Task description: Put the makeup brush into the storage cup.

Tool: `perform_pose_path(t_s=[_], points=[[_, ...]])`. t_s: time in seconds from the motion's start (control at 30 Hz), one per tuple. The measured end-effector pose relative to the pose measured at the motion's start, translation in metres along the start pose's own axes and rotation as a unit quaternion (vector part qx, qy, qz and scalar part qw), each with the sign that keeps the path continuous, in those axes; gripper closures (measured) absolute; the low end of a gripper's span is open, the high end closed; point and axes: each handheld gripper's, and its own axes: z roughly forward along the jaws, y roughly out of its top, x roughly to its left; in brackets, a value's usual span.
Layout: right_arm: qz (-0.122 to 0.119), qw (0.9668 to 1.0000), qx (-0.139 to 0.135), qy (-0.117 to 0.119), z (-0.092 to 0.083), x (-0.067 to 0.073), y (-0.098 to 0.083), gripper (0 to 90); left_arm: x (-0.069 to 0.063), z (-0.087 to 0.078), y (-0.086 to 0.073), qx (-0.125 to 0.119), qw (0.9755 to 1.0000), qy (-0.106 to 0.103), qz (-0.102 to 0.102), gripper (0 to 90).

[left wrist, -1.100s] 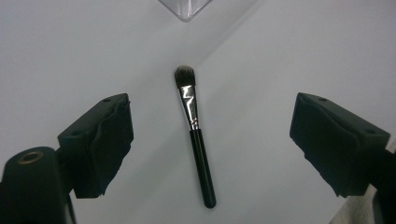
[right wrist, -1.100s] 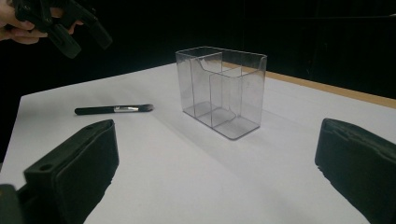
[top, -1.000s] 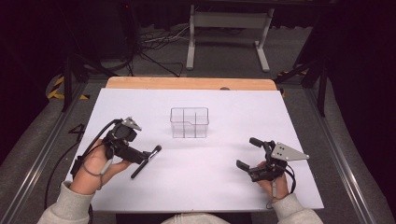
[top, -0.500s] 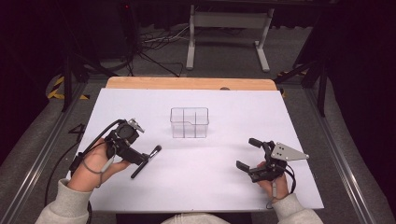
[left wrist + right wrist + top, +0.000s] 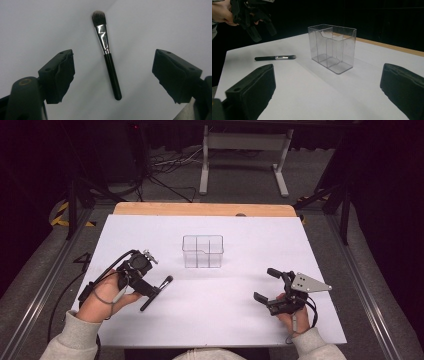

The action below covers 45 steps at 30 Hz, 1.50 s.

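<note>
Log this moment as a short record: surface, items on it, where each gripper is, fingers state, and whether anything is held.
surface: white table, wooden strip along its far edge
brush: makeup brush lying flat on the table, black handle, silver collar, dark bristles
organizer: clear plastic organizer with compartments, upright near the table's middle, nothing in it
left gripper: left gripper above the brush, fingers wide on either side of it, not touching
right gripper: right gripper near the table's right side, fingers apart, nothing between them
held: nothing

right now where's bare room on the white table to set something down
Free: the wide stretch between the clear plastic divided organizer and the right hand-held gripper, and the table's far corners. Crowded: around the black makeup brush under the left hand-held gripper.
</note>
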Motion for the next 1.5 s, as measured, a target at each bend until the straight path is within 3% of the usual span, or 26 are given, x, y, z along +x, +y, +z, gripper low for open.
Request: perform_pose_path(t_s=[0.23,0.63,1.5], points=[[0.0,1.0,0.0,-0.001,0.0,0.0,0.0,0.4,0.004,0.011,0.0,0.026,0.9996,0.003,-0.009,20.4],[-0.001,1.0,-0.002,0.0,-0.001,0.0,0.0,0.4,0.005,0.023,0.001,0.047,0.9988,-0.001,-0.011,21.3],[0.001,1.0,-0.003,0.0,-0.002,-0.001,0.001,0.4,0.006,0.044,0.001,0.073,0.9973,-0.003,-0.009,26.5]])
